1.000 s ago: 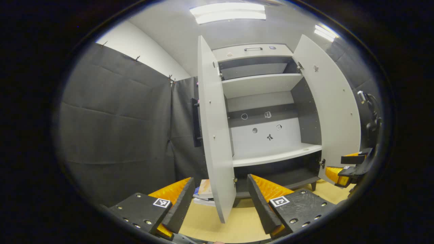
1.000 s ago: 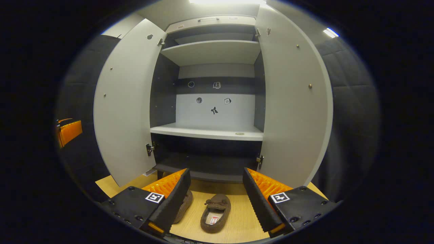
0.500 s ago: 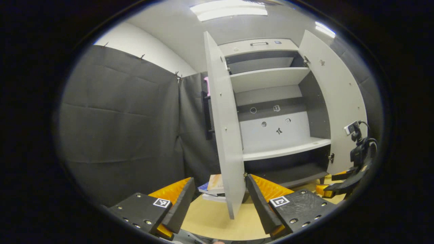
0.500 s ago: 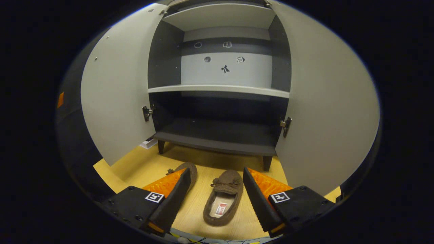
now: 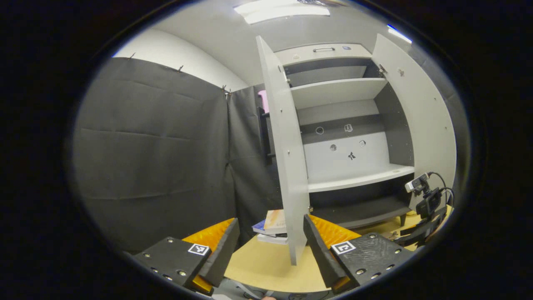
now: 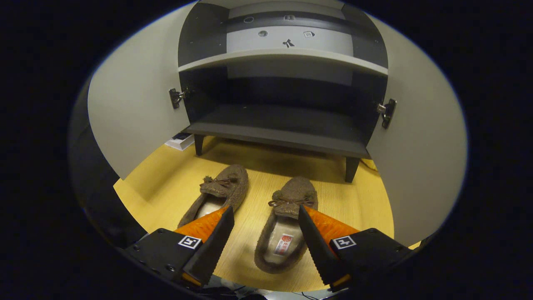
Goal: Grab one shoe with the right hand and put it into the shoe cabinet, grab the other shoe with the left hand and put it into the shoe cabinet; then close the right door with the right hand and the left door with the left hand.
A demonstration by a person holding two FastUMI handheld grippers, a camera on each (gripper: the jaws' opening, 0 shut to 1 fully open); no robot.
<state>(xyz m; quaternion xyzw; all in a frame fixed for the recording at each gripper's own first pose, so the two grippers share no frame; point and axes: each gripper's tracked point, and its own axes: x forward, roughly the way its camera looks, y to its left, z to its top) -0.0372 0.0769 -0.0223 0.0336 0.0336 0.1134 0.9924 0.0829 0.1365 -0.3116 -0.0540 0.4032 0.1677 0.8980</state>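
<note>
Right gripper [image 6: 265, 237] dropped lower, right shoe [image 6: 285, 227] between parted jaws

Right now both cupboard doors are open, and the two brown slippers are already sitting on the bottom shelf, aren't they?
Not quite. Both doors are open, but the right gripper view shows the two brown slippers on the yellow floor in front of the cupboard, not on its bottom shelf. The right gripper is open above them.

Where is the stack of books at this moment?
In the left gripper view, the stack of books lies on the floor behind the cabinet's open left door, by the black cloth wall.
</note>
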